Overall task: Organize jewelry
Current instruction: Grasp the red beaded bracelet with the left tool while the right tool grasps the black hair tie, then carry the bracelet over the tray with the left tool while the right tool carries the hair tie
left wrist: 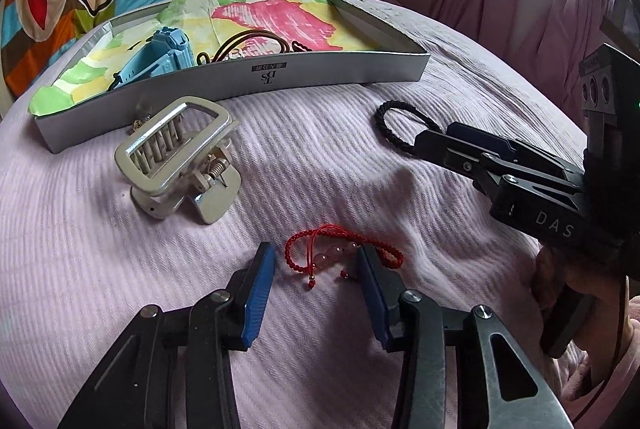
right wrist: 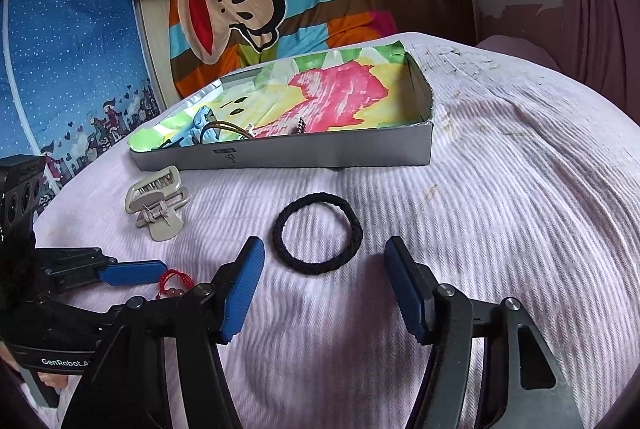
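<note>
Left wrist view: left gripper low over the pink bedspread, jaws part open, straddling the red beaded bracelet; the right pad looks to touch the cord, no pinch yet. Pick-up step, I judge; next, close on the beads, carry to the grey box

Right wrist view: right gripper jaws apart, black hair tie just ahead of the tips, not between them. Needs to advance, then close. Grey claw clip lies loose
</note>
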Motion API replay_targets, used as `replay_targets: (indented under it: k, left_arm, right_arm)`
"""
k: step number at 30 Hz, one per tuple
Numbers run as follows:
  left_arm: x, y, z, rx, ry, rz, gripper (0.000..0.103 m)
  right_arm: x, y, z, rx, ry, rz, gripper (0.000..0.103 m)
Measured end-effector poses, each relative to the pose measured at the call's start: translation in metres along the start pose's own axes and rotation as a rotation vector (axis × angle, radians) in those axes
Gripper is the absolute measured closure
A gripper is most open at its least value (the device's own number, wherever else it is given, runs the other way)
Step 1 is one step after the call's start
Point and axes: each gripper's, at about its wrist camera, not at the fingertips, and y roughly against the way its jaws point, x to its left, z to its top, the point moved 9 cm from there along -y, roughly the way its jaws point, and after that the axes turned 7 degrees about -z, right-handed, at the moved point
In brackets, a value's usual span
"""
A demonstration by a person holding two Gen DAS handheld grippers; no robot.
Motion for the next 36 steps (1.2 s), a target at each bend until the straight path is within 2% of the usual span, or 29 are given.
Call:
replay_targets:
  k: [2, 11, 14, 16, 26, 33, 36]
  left_arm:
    - [0.000, -0.001, 0.000, 0.002, 0.002, -0.004, 0.067]
    - [0.006, -0.001, 0.001, -0.012, 0.057, -0.034, 0.073]
    - [0.009, -0.002, 0.002, -0.021, 0.075, -0.037, 0.078]
    - [0.011, -0.002, 0.002, -0.025, 0.084, -0.033, 0.085]
    - [0.017, -0.001, 0.000, -0.068, 0.129, -0.062, 0.092]
    - [0.017, 0.002, -0.004, -0.094, 0.137, -0.079, 0.096]
    - [0.016, 0.005, -0.004, -0.104, 0.126, -0.073, 0.096]
  right_arm:
    - [0.001, -0.002, 0.000, 0.004, -0.002, -0.001, 0.052]
    - [0.000, -0.008, -0.004, 0.018, -0.024, 0.010, 0.054]
    - [0.000, -0.010, -0.004, 0.021, -0.039, 0.021, 0.055]
    - [0.000, -0.012, -0.005, 0.023, -0.046, 0.023, 0.058]
    - [0.003, -0.019, -0.009, 0.035, -0.055, 0.030, 0.072]
    - [0.006, -0.022, -0.014, 0.043, -0.059, 0.039, 0.073]
    - [0.009, -0.023, -0.015, 0.046, -0.051, 0.042, 0.086]
